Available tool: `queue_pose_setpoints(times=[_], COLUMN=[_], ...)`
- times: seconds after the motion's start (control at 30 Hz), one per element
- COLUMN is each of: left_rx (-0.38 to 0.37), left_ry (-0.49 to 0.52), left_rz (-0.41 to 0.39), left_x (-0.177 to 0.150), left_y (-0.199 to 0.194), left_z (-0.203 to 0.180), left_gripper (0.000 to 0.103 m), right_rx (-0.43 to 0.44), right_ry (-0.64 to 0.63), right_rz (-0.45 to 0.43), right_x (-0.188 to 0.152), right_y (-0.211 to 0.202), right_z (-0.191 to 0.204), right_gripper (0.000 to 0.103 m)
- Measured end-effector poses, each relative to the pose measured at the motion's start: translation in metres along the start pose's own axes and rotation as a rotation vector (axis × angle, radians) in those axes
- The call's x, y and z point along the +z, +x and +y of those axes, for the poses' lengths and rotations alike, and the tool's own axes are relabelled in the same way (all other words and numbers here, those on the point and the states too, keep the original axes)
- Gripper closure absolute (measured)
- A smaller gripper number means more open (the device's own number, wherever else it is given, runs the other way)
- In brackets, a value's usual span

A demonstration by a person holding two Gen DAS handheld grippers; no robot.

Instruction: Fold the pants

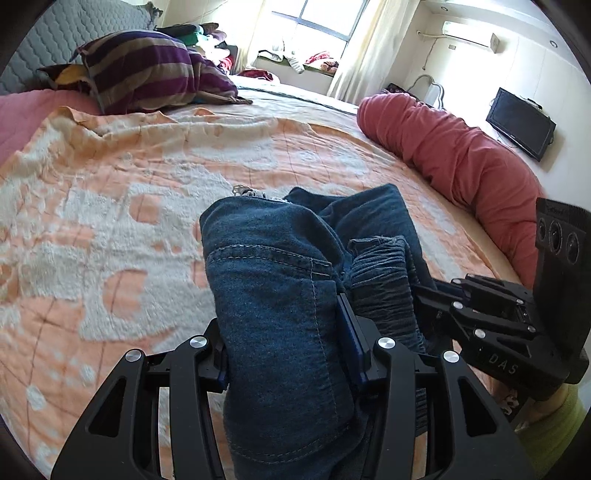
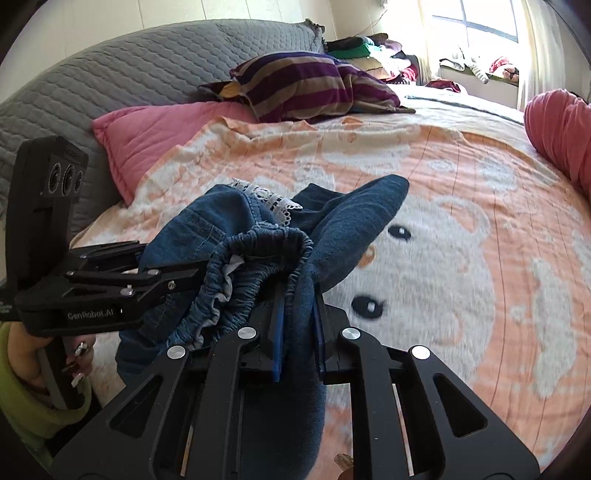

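A home bedroom: a bed (image 1: 110, 206) with a blanket, striped pillow (image 1: 147, 70) at 11 o'clock, window (image 1: 325, 22) at 12, air conditioner (image 1: 469, 33) and TV (image 1: 521, 123) at 2.

The left hand-held gripper (image 1: 288, 332) at bottom centre clamps a thick fold of the pants (image 1: 280, 295), which hang bunched above the bed (image 1: 110, 221). At the right edge the right hand-held gripper (image 1: 424, 295) bites the elastic waistband. A striped pillow (image 1: 155, 70) lies upper left, a red bolster (image 1: 454, 147) upper right.
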State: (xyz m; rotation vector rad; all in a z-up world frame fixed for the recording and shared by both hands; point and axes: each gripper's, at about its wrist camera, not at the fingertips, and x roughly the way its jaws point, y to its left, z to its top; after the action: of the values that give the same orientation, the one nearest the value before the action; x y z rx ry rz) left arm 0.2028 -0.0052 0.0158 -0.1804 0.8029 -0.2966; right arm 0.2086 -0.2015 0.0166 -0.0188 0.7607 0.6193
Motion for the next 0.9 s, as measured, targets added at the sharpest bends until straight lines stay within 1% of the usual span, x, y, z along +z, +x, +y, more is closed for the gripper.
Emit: queue_pose_setpoints(times=[0.17, 0.33, 0.4, 0.47, 0.53, 0.57, 0.63, 0.67, 0.8, 0.87, 0.9], left_rx=[0.024, 0.052, 0.071, 0.082, 0.091, 0.090, 0.090, 0.091, 0.097, 0.100, 0.103], left_ry=[-0.014, -0.021, -0.017, -0.016, -0.013, -0.014, -0.019, -0.020, -0.025, -0.028, -0.025], left_rz=[0.005, 0.050, 0.062, 0.073, 0.084, 0.087, 0.093, 0.093, 0.092, 0.085, 0.078], left_x=[0.005, -0.003, -0.007, -0.010, -0.013, -0.014, -0.015, -0.015, -0.016, -0.017, -0.017], left_y=[0.015, 0.035, 0.039, 0.042, 0.044, 0.045, 0.046, 0.046, 0.044, 0.040, 0.037], left_z=[0.010, 0.019, 0.021, 0.021, 0.022, 0.022, 0.023, 0.023, 0.024, 0.023, 0.022], left_gripper=[0.059, 0.059, 0.056, 0.050, 0.046, 0.045, 0.044, 0.042, 0.040, 0.032, 0.030], right_rx=[-0.021, -0.050, -0.088, -0.102, -0.128, -0.135, -0.137, -0.144, -0.164, -0.166, -0.168], right_ry=[-0.016, -0.021, -0.005, 0.026, 0.079, 0.098, 0.133, 0.138, 0.117, 0.109, 0.104], right_rz=[0.003, 0.030, 0.071, 0.095, 0.133, 0.147, 0.161, 0.164, 0.143, 0.124, 0.111], right_x=[0.012, 0.007, 0.001, -0.004, -0.010, -0.013, -0.018, -0.020, -0.021, -0.020, -0.019], right_y=[0.018, 0.033, 0.041, 0.046, 0.051, 0.053, 0.054, 0.055, 0.050, 0.045, 0.041], right_z=[-0.001, -0.004, -0.011, -0.019, -0.031, -0.036, -0.043, -0.043, -0.038, -0.036, -0.034], right_gripper=[0.095, 0.096, 0.096, 0.095, 0.088, 0.087, 0.081, 0.080, 0.077, 0.073, 0.069])
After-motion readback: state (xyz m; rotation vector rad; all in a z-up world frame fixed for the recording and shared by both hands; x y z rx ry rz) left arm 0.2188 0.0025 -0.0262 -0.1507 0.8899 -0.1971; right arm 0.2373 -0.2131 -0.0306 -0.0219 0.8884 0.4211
